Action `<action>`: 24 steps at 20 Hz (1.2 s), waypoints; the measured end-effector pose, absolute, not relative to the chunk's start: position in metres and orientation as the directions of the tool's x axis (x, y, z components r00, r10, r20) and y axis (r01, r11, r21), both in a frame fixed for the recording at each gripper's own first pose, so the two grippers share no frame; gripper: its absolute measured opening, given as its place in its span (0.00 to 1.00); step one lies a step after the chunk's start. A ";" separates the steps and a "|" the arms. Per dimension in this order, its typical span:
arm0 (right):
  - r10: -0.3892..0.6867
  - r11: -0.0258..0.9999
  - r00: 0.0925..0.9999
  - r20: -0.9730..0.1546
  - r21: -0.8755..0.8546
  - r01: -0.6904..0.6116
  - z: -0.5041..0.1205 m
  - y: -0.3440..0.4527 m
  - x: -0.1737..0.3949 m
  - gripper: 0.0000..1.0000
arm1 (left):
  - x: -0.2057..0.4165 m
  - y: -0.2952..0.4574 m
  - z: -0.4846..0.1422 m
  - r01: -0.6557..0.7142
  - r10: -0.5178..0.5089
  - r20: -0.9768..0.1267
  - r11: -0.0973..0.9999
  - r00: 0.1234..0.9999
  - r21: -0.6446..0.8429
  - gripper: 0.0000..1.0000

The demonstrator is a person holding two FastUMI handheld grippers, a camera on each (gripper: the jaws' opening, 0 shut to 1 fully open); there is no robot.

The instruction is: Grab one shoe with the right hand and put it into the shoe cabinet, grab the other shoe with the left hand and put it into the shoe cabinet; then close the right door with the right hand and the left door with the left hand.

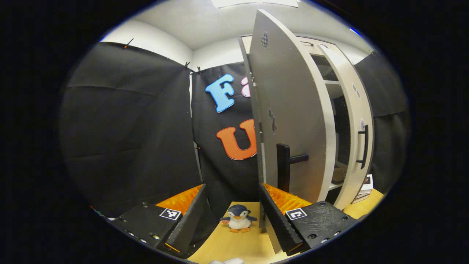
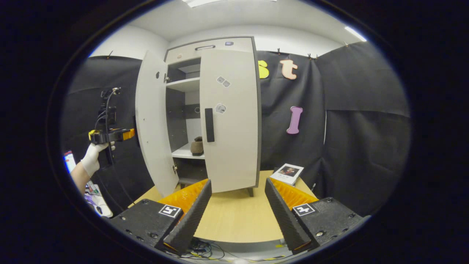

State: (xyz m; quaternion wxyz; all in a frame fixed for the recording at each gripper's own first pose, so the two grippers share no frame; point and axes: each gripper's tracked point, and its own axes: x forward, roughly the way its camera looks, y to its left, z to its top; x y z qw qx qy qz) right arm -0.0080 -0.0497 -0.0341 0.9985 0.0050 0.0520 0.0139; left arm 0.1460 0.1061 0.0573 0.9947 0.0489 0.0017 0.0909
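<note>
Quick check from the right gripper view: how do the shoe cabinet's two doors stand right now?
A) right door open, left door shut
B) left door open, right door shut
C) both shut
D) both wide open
B: the left door swings out, baring the shelves and a shoe, while the right door lies flat against the cabinet front.

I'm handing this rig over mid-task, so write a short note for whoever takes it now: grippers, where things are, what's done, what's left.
Left gripper: open, holding nothing, held beside the outer face of the left door, near its handle.
Right gripper: open, holding nothing, pulled back over the table, facing the cabinet.
Shoes: one brown shoe is visible on the lower shelf; a second cannot be made out behind the right door.
Done: right door looks closed.
Left: swing the left door shut with the left gripper.
</note>
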 end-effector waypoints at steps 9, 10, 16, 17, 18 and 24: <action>0.038 0.999 0.995 -0.091 0.018 -0.037 -0.024 -0.069 0.002 0.96 | 0.180 0.016 0.066 -0.080 0.079 0.015 0.995 0.997 0.060 0.96; 0.036 0.999 0.996 -0.085 0.019 -0.035 -0.023 -0.069 0.001 0.96 | 0.181 0.011 0.067 -0.069 0.069 0.013 0.996 0.998 0.051 0.96; 0.039 0.999 0.997 -0.071 0.014 -0.038 -0.017 -0.067 0.001 0.92 | 0.158 0.002 0.064 -0.056 0.056 0.000 0.997 0.998 0.060 0.96; 0.043 0.999 0.997 -0.068 0.013 -0.042 -0.016 -0.061 0.001 0.92 | 0.146 -0.001 0.063 -0.052 0.052 0.002 0.997 0.999 0.062 0.96; 0.046 0.999 0.997 -0.065 0.011 -0.045 -0.014 -0.056 0.002 0.96 | 0.138 -0.004 0.062 -0.044 0.044 0.004 0.997 0.999 0.061 0.96; 0.051 0.999 0.998 -0.026 -0.006 -0.051 -0.003 -0.032 -0.001 0.96 | 0.072 -0.014 0.059 0.007 -0.007 0.002 1.000 1.000 0.006 0.96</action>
